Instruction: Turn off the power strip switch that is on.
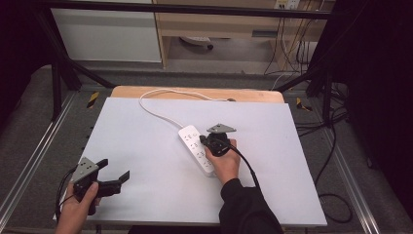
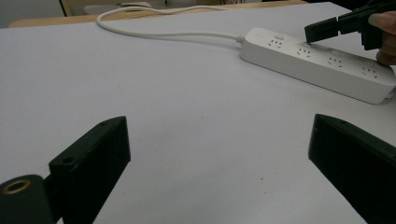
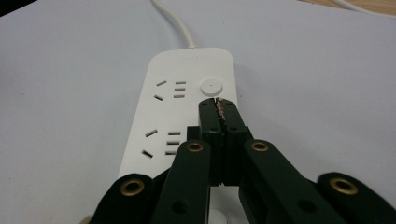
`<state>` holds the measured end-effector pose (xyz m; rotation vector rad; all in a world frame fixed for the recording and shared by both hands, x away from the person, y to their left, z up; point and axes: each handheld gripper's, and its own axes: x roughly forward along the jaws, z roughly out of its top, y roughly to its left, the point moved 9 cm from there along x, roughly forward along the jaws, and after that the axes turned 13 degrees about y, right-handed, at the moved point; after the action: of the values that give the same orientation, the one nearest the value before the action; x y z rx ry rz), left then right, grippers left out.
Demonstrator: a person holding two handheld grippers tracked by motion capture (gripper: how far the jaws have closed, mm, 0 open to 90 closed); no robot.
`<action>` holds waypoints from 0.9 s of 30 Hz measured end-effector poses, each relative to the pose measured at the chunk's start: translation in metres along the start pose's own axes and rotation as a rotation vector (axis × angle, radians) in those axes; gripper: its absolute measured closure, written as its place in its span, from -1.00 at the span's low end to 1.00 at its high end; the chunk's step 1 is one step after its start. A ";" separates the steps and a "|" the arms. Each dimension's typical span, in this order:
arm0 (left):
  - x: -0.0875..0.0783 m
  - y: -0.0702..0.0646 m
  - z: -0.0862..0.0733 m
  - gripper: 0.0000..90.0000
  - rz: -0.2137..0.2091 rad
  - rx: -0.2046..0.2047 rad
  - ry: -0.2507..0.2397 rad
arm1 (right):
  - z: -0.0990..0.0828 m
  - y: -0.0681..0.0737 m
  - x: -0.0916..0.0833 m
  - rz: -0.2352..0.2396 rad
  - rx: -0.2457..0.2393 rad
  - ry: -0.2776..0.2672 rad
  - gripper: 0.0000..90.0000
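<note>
**A:** Starting at the lower left of the high view: what's my left gripper [image 1: 115, 169] doing?

**B:** Its jaws stand wide apart with nothing between them, over the white board [image 1: 146, 195] near its lower left corner. Your hand [image 1: 78, 209] is cut off by the bottom edge. In the left gripper view both jaws run out of frame at the bottom corners, so I can't see their full length.

**A:** And moving right, the strip [image 1: 196, 148]?

**B:** It lies slantwise at the middle of the board, its cord [image 1: 156, 113] looping to the upper left and over the far wooden edge. Your right hand covers its near end, so I can't make out that part. In the left gripper view the strip [image 2: 322, 65] sits upper right, clipped by the frame edge.

**A:** My right gripper [image 1: 202, 140]?

**B:** Jaws closed flat together, holding nothing. In the right gripper view its tips [image 3: 218, 103] sit over the strip [image 3: 159, 116] just below the round button [image 3: 211, 87]. Whether they touch the button or casing, I can't tell. The lower sockets are hidden behind the jaws.
</note>
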<state>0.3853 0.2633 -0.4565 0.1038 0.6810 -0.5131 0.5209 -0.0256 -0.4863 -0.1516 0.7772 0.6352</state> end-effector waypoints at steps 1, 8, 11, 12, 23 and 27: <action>0.000 0.000 0.000 -0.88 0.000 0.000 0.000 | 0.000 0.000 0.000 0.001 0.000 0.001 1.00; 0.000 0.000 0.000 -0.88 0.001 -0.001 0.000 | 0.000 0.000 0.001 -0.002 -0.005 0.005 1.00; 0.000 0.000 0.000 -0.88 -0.001 0.000 0.000 | 0.000 0.001 0.001 -0.003 -0.003 0.006 1.00; 0.000 0.000 0.000 -0.88 -0.001 0.000 0.000 | 0.000 0.000 0.001 -0.004 -0.003 0.007 1.00; 0.000 0.000 0.000 -0.88 0.000 0.001 0.000 | 0.000 0.001 0.002 -0.007 -0.010 0.010 1.00; 0.000 0.000 0.000 -0.88 0.000 0.000 0.001 | -0.001 0.000 0.002 -0.003 -0.001 0.015 1.00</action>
<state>0.3854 0.2630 -0.4566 0.1041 0.6818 -0.5132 0.5214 -0.0245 -0.4880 -0.1590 0.7911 0.6325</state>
